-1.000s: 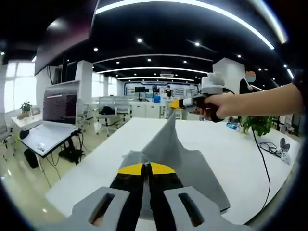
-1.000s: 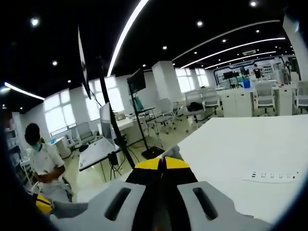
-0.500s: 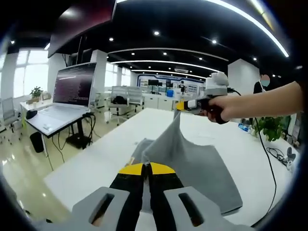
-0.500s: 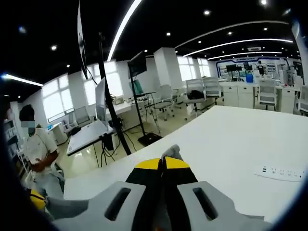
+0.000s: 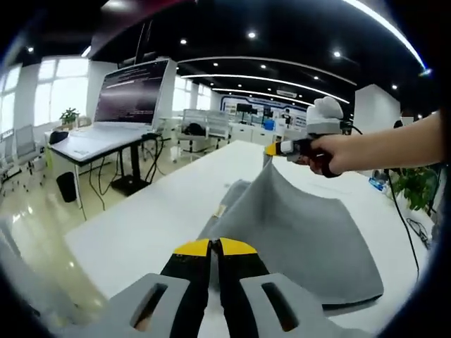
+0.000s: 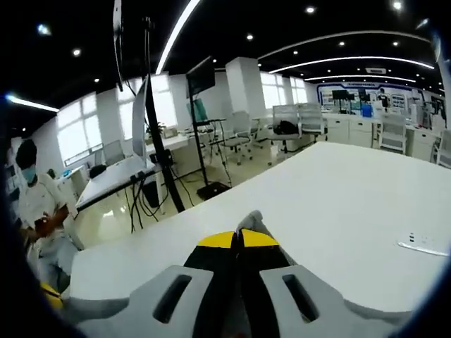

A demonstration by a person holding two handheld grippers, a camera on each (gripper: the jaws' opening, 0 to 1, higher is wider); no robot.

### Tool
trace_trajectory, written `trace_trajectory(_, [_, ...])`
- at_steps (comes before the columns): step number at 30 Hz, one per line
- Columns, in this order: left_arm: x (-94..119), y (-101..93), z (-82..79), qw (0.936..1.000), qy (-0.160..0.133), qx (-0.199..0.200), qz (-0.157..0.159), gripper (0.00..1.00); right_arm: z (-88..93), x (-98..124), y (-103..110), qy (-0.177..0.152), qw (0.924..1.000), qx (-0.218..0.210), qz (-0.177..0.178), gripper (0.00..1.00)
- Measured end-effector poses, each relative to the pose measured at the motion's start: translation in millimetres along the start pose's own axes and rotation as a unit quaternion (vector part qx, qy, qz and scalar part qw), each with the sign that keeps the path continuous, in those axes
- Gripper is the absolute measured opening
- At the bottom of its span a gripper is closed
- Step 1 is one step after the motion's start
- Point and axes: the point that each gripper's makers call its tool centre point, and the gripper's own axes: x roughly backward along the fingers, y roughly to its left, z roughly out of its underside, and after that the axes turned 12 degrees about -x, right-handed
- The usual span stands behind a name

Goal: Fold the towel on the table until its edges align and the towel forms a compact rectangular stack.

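Tool state, left: the yellow-tipped black jaws of the left tool (image 5: 213,248) are seen pressed together at the near edge of the grey rectangular cloth towel (image 5: 303,236), and a corner of that towel is judged to be pinched between them, though the cloth inside the jaws is hidden. Tool state, right: the right tool (image 6: 238,239) is closed on a small tuft of grey cloth that protrudes just past its yellow tips. From the left gripper view, the right tool (image 5: 276,149) is seen raised above the worktop in a person's hand (image 5: 337,153), with the far corner of the towel drawn up into a peak at its tips.

The towel is located on the white worktop (image 5: 162,211). Its lower part rests on the surface, while the upper part is held up as a sloping sheet between the two tools. No fold is yet laid flat.

Step in hand: the first fold is judged to be under way, with two corners lifted and one edge stretched between the tools.

The next move calls for both held corners to be carried together across the towel toward the opposite edge, kept level so that the edges meet, and lowered before release. Uneven travel of the tools would likely leave the edges misaligned.
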Motion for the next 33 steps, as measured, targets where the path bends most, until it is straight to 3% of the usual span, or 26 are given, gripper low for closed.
trace_trajectory(10, [-6.5,3.3,22.1,0.9997,0.022,0.001,-0.006,0.03,28.4,-31.5,0.0,0.013,0.9998,0.010,0.009,0.00])
trace_trajectory(19, [-16.7,8.8,46.3,0.9991,0.041,0.009,-0.006,0.03,39.5,-45.0,3.3,0.024,0.9992,0.029,0.010,0.00])
trace_trajectory(24, [-17.6,5.8,45.9,0.9988,0.047,0.015,-0.001,0.03,41.8,-45.1,3.3,0.025,0.9993,0.027,0.007,0.01])
trace_trajectory(26, [-20.9,1.3,44.6,0.9981,0.038,0.046,0.015,0.04,39.5,-43.2,12.9,0.017,0.9981,0.054,-0.023,0.02])
trace_trajectory(30, [-22.5,10.7,49.1,0.9986,0.048,0.022,-0.002,0.06,38.3,-39.0,13.0,0.025,0.9970,0.063,-0.036,0.07])
trace_trajectory(33, [-25.4,15.1,48.3,0.9986,0.051,0.009,-0.006,0.13,35.9,-38.2,7.1,0.029,0.9974,0.055,-0.035,0.14])
